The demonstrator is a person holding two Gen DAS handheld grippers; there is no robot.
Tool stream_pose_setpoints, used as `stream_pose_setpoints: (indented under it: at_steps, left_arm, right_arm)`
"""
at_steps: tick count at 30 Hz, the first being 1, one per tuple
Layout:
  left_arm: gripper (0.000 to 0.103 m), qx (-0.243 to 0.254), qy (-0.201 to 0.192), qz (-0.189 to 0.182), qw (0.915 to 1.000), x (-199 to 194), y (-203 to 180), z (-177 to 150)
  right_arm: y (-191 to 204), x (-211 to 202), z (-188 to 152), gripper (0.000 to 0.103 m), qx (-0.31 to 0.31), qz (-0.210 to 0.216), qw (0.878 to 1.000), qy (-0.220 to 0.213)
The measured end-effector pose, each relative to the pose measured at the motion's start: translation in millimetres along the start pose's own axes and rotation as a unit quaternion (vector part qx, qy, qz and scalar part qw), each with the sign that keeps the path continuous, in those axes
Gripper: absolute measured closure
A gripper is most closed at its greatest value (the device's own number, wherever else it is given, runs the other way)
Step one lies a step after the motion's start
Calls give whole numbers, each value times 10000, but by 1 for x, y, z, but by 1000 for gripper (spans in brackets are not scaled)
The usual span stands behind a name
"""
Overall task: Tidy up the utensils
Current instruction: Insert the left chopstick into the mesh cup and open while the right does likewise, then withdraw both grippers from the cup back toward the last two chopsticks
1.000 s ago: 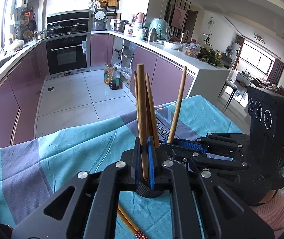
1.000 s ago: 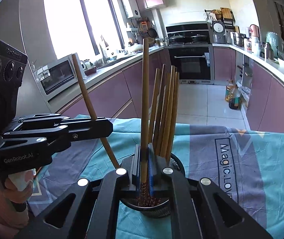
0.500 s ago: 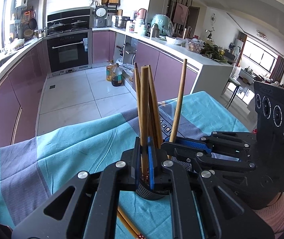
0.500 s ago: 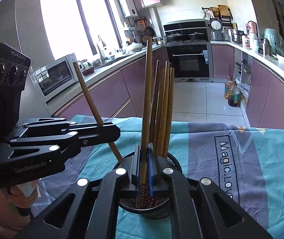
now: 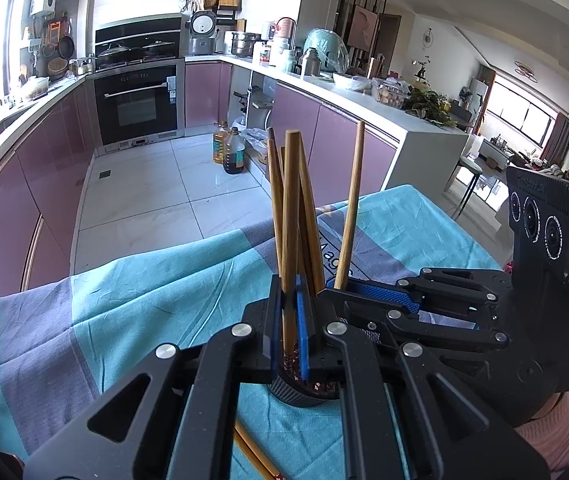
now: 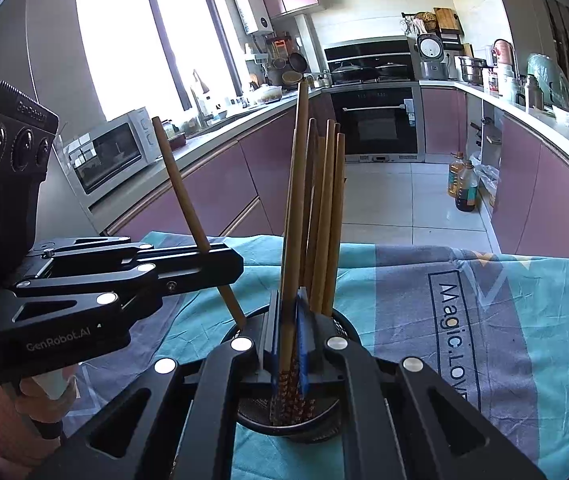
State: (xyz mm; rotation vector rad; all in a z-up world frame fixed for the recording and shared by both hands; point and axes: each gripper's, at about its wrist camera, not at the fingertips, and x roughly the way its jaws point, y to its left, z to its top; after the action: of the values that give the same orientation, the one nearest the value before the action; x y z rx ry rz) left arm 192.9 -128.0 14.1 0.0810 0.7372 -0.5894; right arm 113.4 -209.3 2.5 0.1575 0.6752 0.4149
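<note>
A black mesh holder (image 6: 316, 426) stands on the blue tablecloth (image 6: 504, 320) with several wooden chopsticks (image 6: 326, 216) upright in it; it also shows in the left wrist view (image 5: 300, 394). My left gripper (image 5: 291, 320) is shut on one chopstick (image 5: 290, 220) whose patterned end dips into the holder. My right gripper (image 6: 289, 336) is shut on another chopstick (image 6: 296, 200), its patterned end inside the holder. Each gripper shows in the other's view, the right (image 5: 364, 294) and the left (image 6: 220, 264), both over the holder.
Two loose chopsticks (image 5: 254, 456) lie on the cloth near me, below the left gripper. The table's far edge drops to a tiled kitchen floor (image 5: 156, 192) with purple cabinets and an oven behind.
Both held chopsticks have sunk lower into the holder as the grippers came down over it. The grippers stay shut.
</note>
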Motion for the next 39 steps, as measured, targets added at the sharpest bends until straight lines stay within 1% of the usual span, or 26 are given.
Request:
stream_pose_setpoints:
  at_steps: [13,15,18,23,24,27,29,31,32,34,35,37,39]
  left_arm:
    - [96,-26,7,-50,10000,4,1,3]
    - [95,-41,4,-44,10000,6,1,2]
    - [86,-70,-21,-53,10000,6,2,0]
    - [82,-234,-59,-45,9997,2,12,-8]
    - [78,-298,-94,-10,9995,-1,15,-11]
    - [77,-370,-229,67,9990,-9,21,-17]
    - [74,-389,-332,107,9986,-18,25,-24]
    - [69,-404,-461,173,9980,-27,27,-31]
    - [68,-410,-527,209,9975,-33,28,-35]
    - [61,-417,-630,285,9967,-43,32,-46]
    - [59,-425,-661,343,9963,-47,34,-50]
    - [51,-433,-727,470,9953,-55,39,-63]
    - [49,-497,-747,632,9940,-61,45,-74]
  right_arm:
    - [-3,5,2,96,53,-26,10000,26]
    - [-4,5,1,94,84,-48,10000,7]
    - [-4,3,0,93,103,-50,9999,-32]
    - [-4,-4,-2,93,121,-37,9999,-83]
    - [-3,-6,-3,92,124,-20,9999,-94]
    - [0,-17,-6,90,77,94,9998,-154]
    - [6,-26,-9,85,-28,199,9996,-214]
    - [13,-34,-12,81,-129,313,9991,-257]
    - [19,-39,-16,80,-234,394,9986,-258]
    - [29,-43,-22,77,-389,524,9976,-231]
    - [34,-44,-25,72,-461,579,9971,-198]
    - [44,-44,-36,68,-611,700,9956,-80]
    - [51,-36,-48,68,-659,791,9946,122]
